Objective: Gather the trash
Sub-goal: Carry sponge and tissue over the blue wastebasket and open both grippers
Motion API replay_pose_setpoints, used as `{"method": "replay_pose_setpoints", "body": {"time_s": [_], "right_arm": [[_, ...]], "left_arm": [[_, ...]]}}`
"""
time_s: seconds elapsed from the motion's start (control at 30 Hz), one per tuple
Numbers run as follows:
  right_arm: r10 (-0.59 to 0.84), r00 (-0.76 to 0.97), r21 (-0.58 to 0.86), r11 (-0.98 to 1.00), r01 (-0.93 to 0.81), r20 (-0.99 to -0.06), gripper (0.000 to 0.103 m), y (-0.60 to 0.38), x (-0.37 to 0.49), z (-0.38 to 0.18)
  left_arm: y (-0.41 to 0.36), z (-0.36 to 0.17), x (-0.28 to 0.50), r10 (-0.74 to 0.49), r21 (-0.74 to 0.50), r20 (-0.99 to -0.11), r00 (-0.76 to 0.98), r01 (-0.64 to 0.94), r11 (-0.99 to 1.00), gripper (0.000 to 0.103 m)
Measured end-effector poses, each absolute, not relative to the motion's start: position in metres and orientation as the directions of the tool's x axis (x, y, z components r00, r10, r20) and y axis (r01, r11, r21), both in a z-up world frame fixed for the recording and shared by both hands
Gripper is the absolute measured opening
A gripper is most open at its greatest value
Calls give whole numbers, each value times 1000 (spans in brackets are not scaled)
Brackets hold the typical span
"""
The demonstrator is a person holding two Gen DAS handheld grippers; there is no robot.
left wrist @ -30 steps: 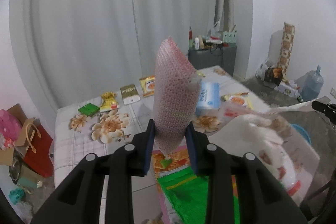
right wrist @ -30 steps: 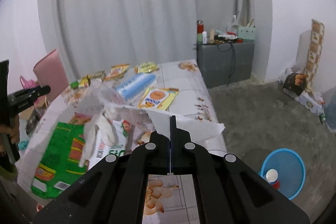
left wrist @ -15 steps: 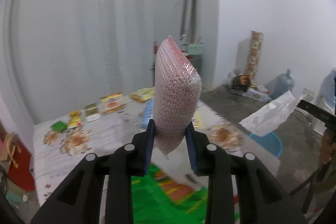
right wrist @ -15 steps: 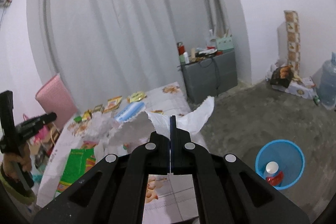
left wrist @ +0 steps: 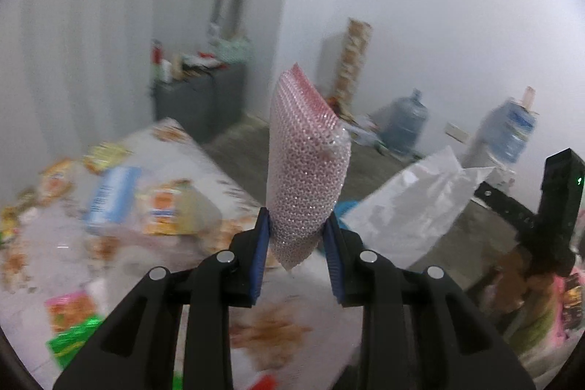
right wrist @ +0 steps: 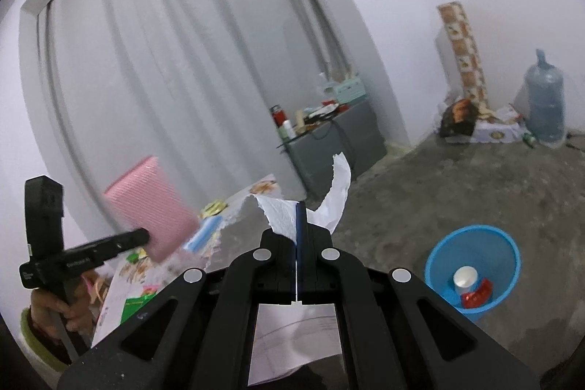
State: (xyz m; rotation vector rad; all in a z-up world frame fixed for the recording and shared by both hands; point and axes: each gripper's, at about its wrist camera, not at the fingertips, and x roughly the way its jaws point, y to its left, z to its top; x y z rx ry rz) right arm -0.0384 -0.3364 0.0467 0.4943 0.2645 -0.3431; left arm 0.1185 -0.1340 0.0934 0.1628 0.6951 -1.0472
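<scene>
While the left hand-held gripper (left wrist: 297,236) is raised above the cluttered desk (left wrist: 204,170), its two blue-lined fingers (left wrist: 260,254) are closed on the lower end of a pink bubble-wrap pouch (left wrist: 305,167), which stands nearly upright between them and rises well above the tips. In the right wrist view the same pouch (right wrist: 148,203) shows as a pink rectangle held out by that gripper (right wrist: 144,236) at the left, above the desk's far edge. The right hand-held gripper (right wrist: 298,236) has its jaws pressed fully together on a torn piece of white paper (right wrist: 310,207); the paper sticks up past the fingertips, one ragged strip curling upward to the right, and more of the sheet hangs below between the gripper's arms. From the left wrist view this white paper (left wrist: 409,207) appears as a crumpled sheet extending left from the right gripper's black body (left wrist: 548,207).

On the concrete floor (right wrist: 457,188) to the right of the desk sits a round blue plastic bin (right wrist: 471,273), holding a white cup-like item (right wrist: 465,276) and a red wrapper (right wrist: 477,295). Both held items are in the air, apart from the bin. Blurred snack packets, among them a light-blue pack (left wrist: 111,192) and orange sachets (left wrist: 162,210), lie scattered on the desk's floral cover. A grey cabinet (right wrist: 336,141) stands by the white curtain (right wrist: 175,79), and a large blue water bottle (right wrist: 544,104) stands against the wall.
</scene>
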Motion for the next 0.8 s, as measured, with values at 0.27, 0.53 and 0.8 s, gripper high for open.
{"method": "replay_pose_setpoints", "body": {"time_s": [0.27,0.53,0.8], "right_arm": [[-327,878,479,743,468,-351,0,-382,-65,22],[-376,839,574,613,543,-393,0,-441,-70,-22],[-368,748,586,466,663,-553,0,-512,-53,-88]], "left_arm": [[-250,60,93,-719,-230,-684,126,898,376,28],[-361,13,82,-660,-270,-752,-17,920,284,28],[-459,-53,72,-579,-286,-810,-96,926,246,29]]}}
